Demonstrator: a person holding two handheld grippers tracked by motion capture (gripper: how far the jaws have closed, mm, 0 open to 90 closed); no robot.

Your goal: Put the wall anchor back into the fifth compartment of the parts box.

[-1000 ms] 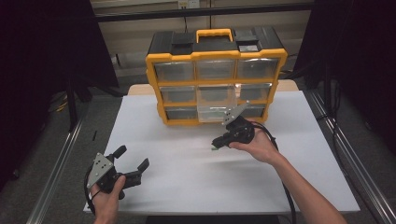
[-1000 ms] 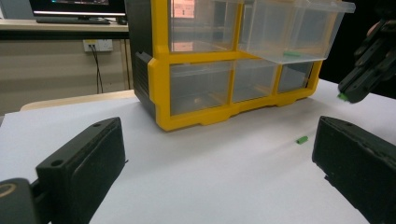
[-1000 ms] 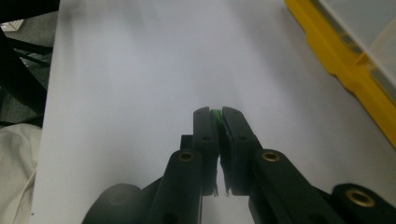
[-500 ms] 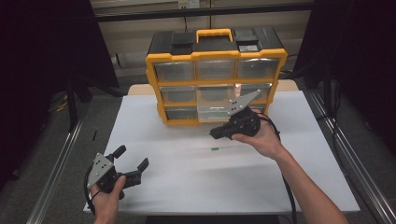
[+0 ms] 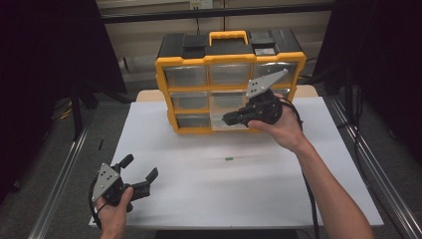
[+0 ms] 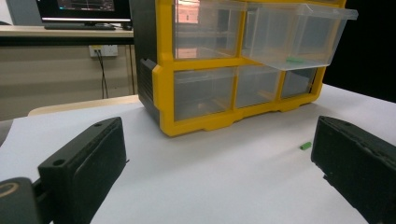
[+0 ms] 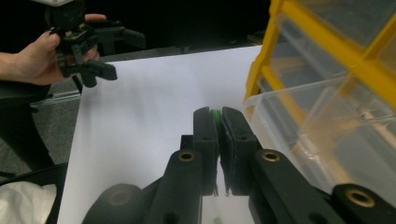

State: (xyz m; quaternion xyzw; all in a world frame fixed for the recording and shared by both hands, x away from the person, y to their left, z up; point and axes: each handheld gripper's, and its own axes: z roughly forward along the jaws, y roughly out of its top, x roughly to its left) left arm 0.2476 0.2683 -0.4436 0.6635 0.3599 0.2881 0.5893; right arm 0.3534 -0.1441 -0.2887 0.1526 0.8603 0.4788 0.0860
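Right gripper (image 7: 215, 116) pinched fully together on a small green piece (image 7: 215, 113), only a sliver showing between the pads, held just beside the rim of the pulled-out clear drawer (image 7: 299, 116) of the yellow organizer (image 5: 164, 74). Left gripper (image 5: 137, 172) wide apart, holding nothing, low over the near left of the white table sheet (image 5: 199, 199).

Risks, as judged:
- Piece tiny, smooth, probably rigid plastic; shallow grip, so could slip or squirt out on a knock against the drawer lip.
- Release before the tips clear the rim: piece lands on the sheet, may roll.
- Drawer thin-walled, glossy, transparent; edge hard to read, easily nudged.

Second green piece (image 5: 228, 159), short and cylinder-like, lying loose mid-sheet. Another green bit (image 6: 295, 59) already inside the drawer. Jaws matte black, blocky. Sheet flat, matte.
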